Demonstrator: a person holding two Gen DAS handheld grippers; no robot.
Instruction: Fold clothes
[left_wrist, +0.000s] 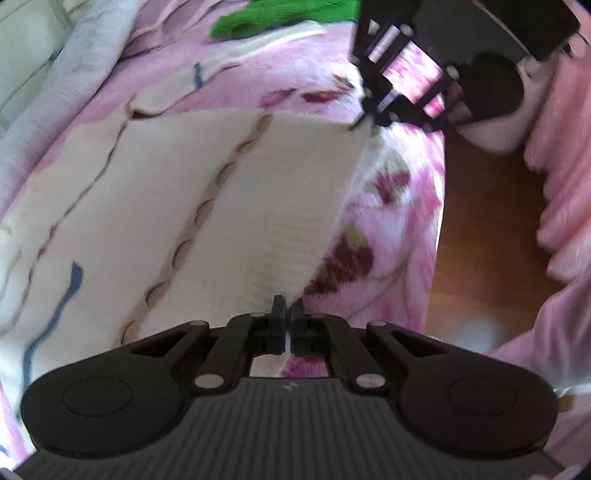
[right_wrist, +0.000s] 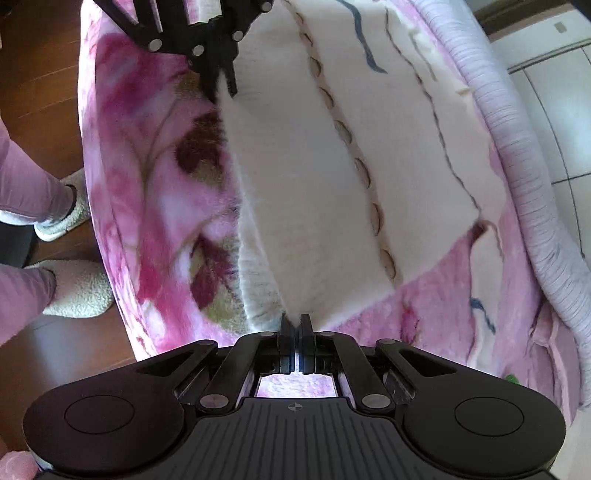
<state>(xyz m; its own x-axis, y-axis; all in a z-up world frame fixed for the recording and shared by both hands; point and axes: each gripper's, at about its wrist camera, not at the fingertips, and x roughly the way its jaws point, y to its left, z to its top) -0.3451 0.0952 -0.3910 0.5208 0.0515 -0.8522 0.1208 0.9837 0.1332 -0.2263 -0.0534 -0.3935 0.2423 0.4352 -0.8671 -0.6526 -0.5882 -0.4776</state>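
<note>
A: Left wrist view has the left gripper (left_wrist: 287, 308) pinching one corner of the cream garment (left_wrist: 207, 206); the right gripper (right_wrist: 295, 325) pinches the other, edge taut above the pink blanket (right_wrist: 147, 206)

B: Mid-fold, I'd judge. Next, carry that edge evenly across and lay it flat without letting a corner slip

I'm working in what looks like a home bedroom: a bed is covered by a plush pink blanket with dark red flower prints (right_wrist: 155, 206), and a ribbed pale lilac cover (right_wrist: 517, 147) is bunched along its far edge. Beside the bed I see a brown wooden plank floor (left_wrist: 480, 221), where a person in pink trousers stands in fluffy cream slippers (right_wrist: 77, 288). White panelled cupboard doors (right_wrist: 554, 92) line the wall behind the bed.
</note>
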